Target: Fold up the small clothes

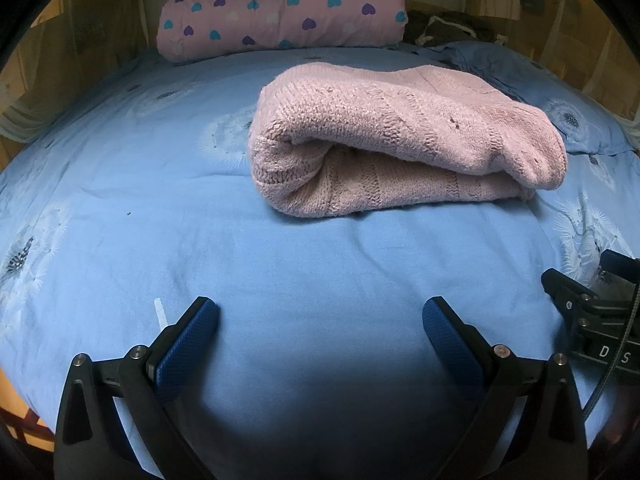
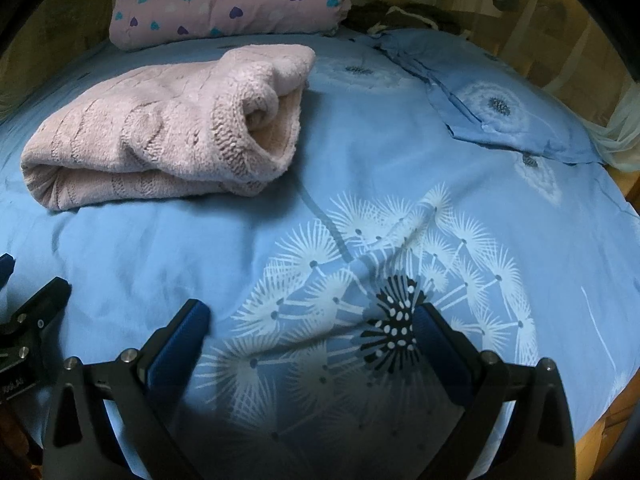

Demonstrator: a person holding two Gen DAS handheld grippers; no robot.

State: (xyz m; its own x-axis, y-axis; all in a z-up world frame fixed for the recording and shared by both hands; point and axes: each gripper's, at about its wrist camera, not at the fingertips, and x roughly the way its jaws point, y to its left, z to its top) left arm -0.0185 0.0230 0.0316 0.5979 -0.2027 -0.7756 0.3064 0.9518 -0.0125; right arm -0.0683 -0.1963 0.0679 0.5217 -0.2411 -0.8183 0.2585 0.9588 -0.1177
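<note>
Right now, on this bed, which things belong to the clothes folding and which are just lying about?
Part of the job:
- pink sweater, folded on the sheet
- left hand-held gripper, open
- right hand-held gripper, open

Just lying about:
- heart-print quilt, rolled at the head of the bed
- blue pillowcase
- dark clothing by the quilt
- blue sheet

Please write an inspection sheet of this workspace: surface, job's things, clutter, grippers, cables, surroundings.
Surface: blue dandelion-print bedsheet, lightly wrinkled.
Job's things: pink knit sweater, folded, lying on the sheet.
Clutter: heart-print quilt rolled at the far edge; dark clothing beside it; blue pillow.
Grippers: left gripper open, empty; right gripper open, empty; both apart from the sweater.
Cables: black cable on the right gripper.
Surroundings: wooden walls.
</note>
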